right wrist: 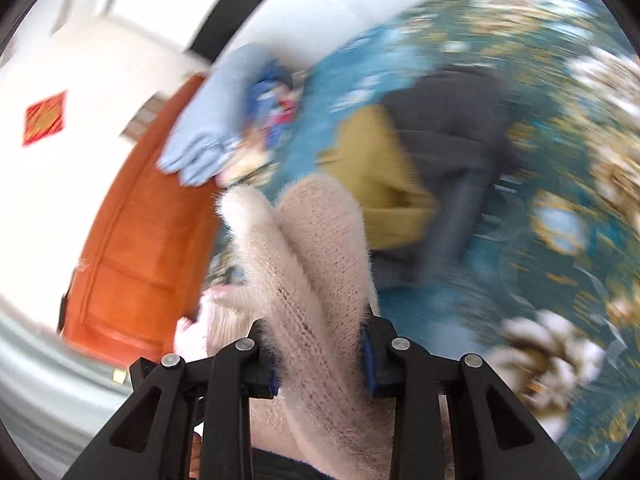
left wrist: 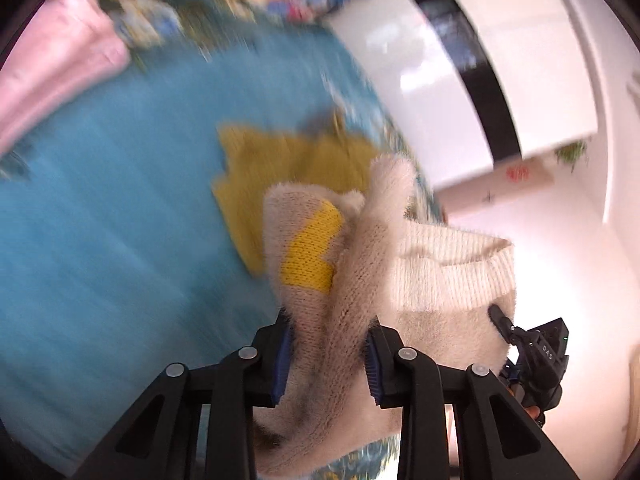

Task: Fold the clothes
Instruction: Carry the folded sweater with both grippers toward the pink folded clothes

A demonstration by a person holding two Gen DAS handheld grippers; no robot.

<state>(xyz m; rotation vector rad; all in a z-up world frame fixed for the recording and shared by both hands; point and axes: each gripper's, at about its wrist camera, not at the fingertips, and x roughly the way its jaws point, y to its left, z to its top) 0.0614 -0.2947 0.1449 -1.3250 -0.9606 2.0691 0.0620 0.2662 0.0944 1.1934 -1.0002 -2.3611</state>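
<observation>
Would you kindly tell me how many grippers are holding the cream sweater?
2: the left gripper and the right gripper each clamp a bunch of the cream sweater.

Motion blur is smearing almost everything beyond the cream sweater (left wrist: pixel 348 264) in both wrist views. In the left wrist view the blue bedspread (left wrist: pixel 120 220) is showing only as streaks, and the clutter (left wrist: pixel 304 0) at the upper middle is too blurred to identify. The sweater's lower part is running out of the bottom edge, and its folds are covering part of the mustard garment (left wrist: pixel 288 160). In the right wrist view the dark garment (right wrist: pixel 452 120) and the patterned cloth (right wrist: pixel 580 200) at the right are smearing together, and the sweater is hiding the mustard garment's near edge.
</observation>
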